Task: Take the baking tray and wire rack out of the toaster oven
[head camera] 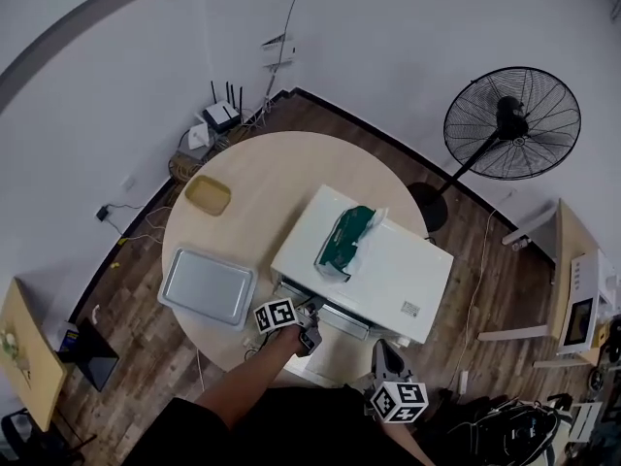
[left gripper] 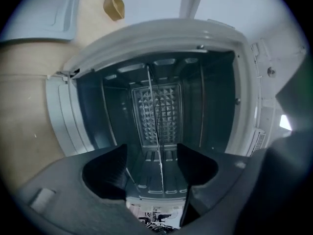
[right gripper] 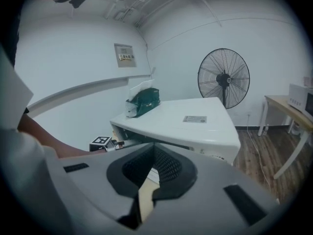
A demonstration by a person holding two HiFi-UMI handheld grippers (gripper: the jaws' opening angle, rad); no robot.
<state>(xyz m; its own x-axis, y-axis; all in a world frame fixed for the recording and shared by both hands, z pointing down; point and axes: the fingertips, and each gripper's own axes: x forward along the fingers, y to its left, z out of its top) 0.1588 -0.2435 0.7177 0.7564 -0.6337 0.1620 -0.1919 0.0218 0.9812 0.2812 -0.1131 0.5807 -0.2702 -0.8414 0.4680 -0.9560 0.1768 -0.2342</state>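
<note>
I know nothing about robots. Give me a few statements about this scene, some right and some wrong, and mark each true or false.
1. The grey baking tray lies on the table, outside the toaster oven. True.
2. The left claw is clamped on the wire rack. False: its jaws stand apart at the open oven, and the rack sits inside.
3. A green pack sits on top of the oven. True.
4. The right claw reaches into the oven. False: it is shut, empty and held back outside it.
</note>
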